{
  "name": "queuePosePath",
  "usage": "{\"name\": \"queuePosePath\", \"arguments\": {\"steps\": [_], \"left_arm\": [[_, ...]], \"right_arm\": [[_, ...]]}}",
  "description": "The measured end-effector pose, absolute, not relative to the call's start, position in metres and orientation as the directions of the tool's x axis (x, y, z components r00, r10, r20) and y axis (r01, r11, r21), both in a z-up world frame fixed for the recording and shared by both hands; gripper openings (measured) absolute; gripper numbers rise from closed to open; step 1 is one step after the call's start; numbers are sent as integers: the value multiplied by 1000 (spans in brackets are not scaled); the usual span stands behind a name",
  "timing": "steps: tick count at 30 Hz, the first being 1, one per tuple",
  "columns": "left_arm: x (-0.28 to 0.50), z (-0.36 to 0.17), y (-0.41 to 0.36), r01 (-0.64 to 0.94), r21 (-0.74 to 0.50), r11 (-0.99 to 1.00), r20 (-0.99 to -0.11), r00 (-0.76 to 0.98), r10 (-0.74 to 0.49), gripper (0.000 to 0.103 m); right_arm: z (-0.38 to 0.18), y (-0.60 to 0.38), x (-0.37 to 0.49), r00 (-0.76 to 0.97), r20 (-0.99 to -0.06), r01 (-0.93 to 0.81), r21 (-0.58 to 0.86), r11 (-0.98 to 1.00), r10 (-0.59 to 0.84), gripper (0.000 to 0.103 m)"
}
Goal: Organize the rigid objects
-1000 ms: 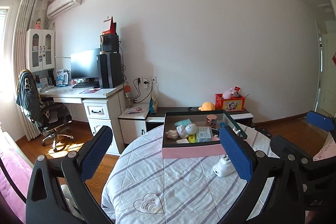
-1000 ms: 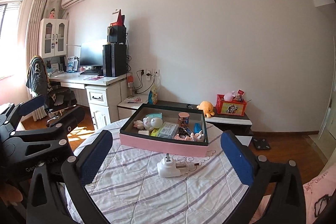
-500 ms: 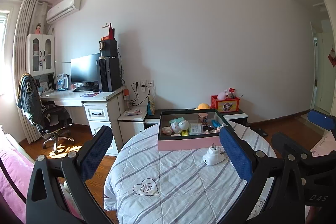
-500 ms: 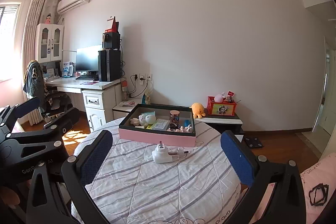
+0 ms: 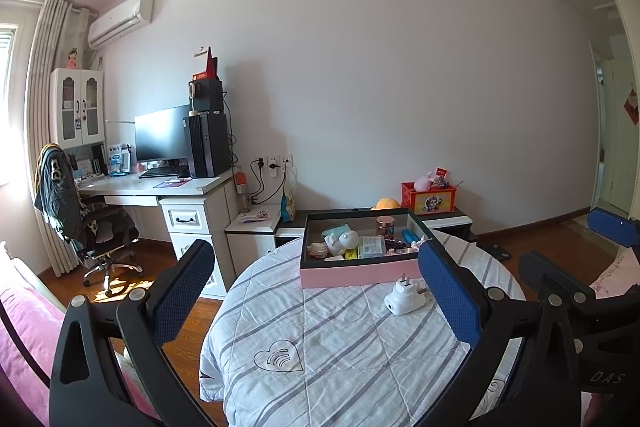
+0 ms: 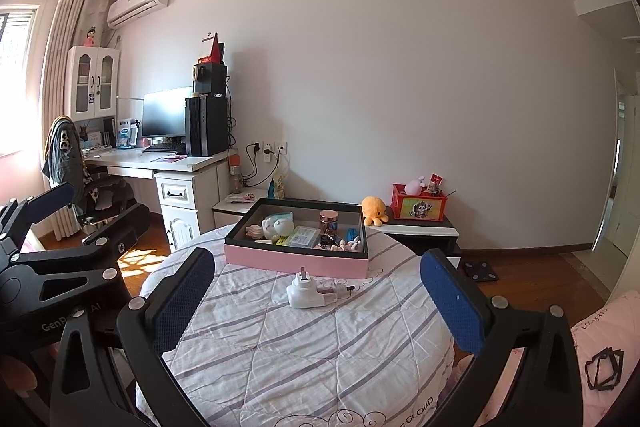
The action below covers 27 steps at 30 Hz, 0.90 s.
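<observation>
Far left of the right wrist view: left gripper (image 6: 60,211), fingers spread wide, nothing between them. Lower centre: round table (image 6: 240,339) under a striped quilt. On it, mid-frame, white plug (image 6: 306,295), prongs up, lying just in front of the pink box (image 6: 294,261), apart from it. Inside the box: toys, a jar (image 6: 329,221), small packets. Flanking the bottom corners: right gripper (image 6: 316,291), blue pads (image 6: 450,303) wide apart, gripping nothing, plug well short of them. Same wide, empty spread in the left wrist view, plug (image 5: 404,299) low right of centre
</observation>
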<state>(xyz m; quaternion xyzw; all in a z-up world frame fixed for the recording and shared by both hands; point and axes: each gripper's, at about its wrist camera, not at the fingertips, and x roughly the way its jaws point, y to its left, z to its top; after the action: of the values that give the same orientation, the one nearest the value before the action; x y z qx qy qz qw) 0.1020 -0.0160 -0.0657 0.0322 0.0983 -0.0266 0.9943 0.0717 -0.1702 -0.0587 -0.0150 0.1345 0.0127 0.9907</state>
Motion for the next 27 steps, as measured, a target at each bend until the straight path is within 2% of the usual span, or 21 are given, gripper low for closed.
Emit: {"name": "queuePosePath", "arguments": {"steps": [14,20,27], "left_arm": [[127,-81,-22,77,71,994,-252,966,-56,103],[154,-102,-30,96,78,992,-324,944,-66,103],[206,-142,-56,160,60,985,-461,880,-115,103]], "right_arm": [[-76,-178,93,947,-322,-20,-16,1000,14,103],[-99,-187,118,923,-386,-15,2,1000,14,103],[-138,-212,157,876,-482,24,31,999,-6,103]]}}
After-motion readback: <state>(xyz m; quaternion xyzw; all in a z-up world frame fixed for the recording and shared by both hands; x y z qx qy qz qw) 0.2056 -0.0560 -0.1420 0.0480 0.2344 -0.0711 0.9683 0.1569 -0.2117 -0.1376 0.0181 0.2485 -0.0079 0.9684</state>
